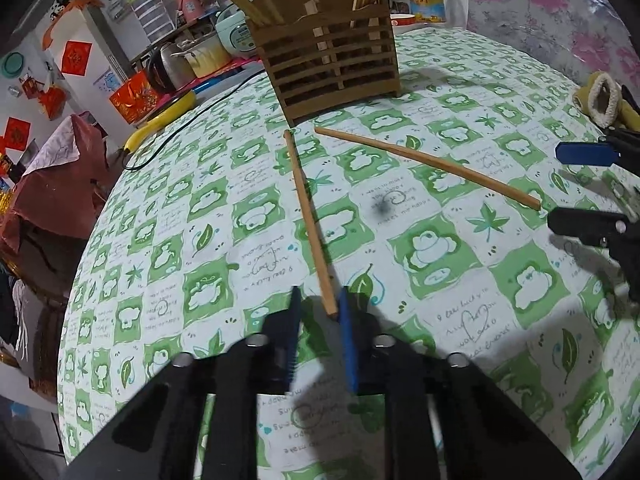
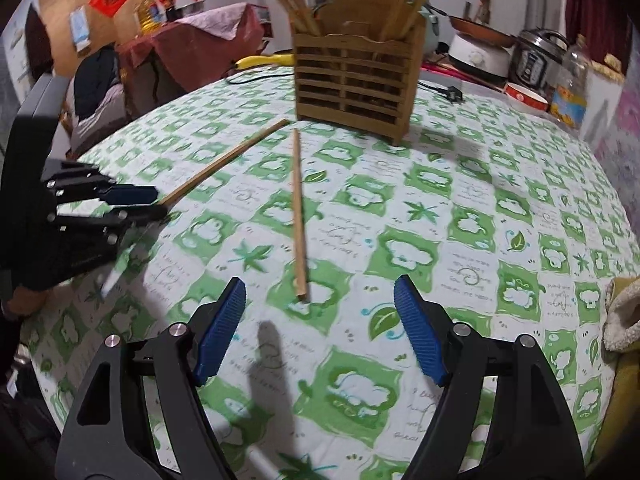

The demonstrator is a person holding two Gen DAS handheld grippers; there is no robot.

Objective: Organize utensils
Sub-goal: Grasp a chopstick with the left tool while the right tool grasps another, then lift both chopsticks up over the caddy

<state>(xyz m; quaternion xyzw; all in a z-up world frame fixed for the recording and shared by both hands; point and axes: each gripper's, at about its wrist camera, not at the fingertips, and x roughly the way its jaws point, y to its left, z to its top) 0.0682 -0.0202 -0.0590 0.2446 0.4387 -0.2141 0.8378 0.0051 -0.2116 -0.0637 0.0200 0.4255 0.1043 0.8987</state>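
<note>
One chopstick (image 1: 308, 220) on the bench (image 1: 440, 320) is pinched at its near end by the left claw (image 1: 320, 312), while another chopstick (image 2: 298, 216) is lain before the right claw (image 2: 320, 300), spread apart.

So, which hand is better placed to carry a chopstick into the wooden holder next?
Left. The left tongs grip the end of one chopstick; the right tongs are open, just short of the other chopstick.
</note>
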